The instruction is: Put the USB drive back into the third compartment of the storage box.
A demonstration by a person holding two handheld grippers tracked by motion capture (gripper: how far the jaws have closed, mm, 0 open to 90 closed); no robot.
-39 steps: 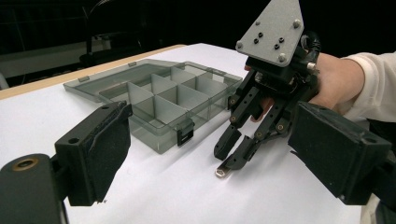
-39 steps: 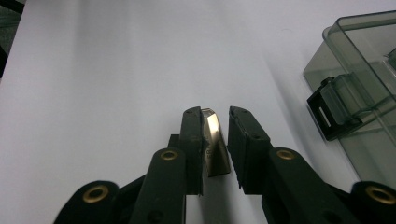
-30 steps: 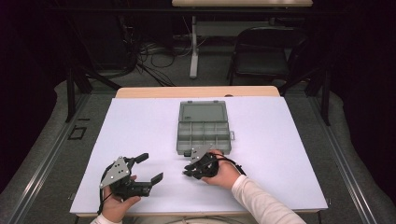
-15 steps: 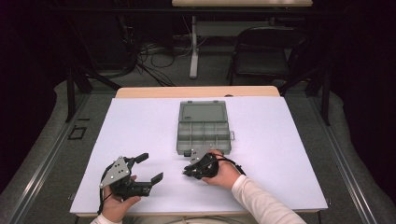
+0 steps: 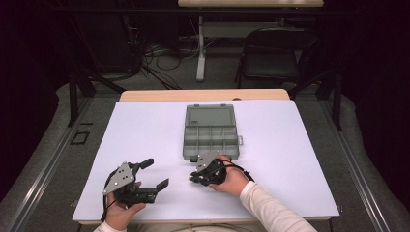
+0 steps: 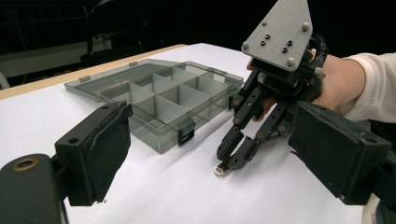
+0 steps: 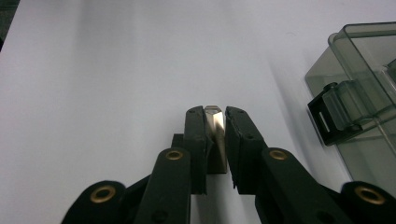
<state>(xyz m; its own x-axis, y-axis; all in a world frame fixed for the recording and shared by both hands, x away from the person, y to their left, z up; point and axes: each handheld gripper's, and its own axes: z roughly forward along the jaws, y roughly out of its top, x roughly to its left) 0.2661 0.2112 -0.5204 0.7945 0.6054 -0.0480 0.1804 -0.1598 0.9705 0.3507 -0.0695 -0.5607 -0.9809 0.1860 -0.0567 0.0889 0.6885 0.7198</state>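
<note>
My right gripper pinches a small, pale metal piece, shiny and faceted at its tip, down on the white table just beside the open grey compartment box. The box's black latch sits close by. My left gripper hangs wide, well apart.

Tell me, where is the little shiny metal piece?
The metal piece is pinched in the right gripper, low on the white table, just in front of the open grey box.
</note>
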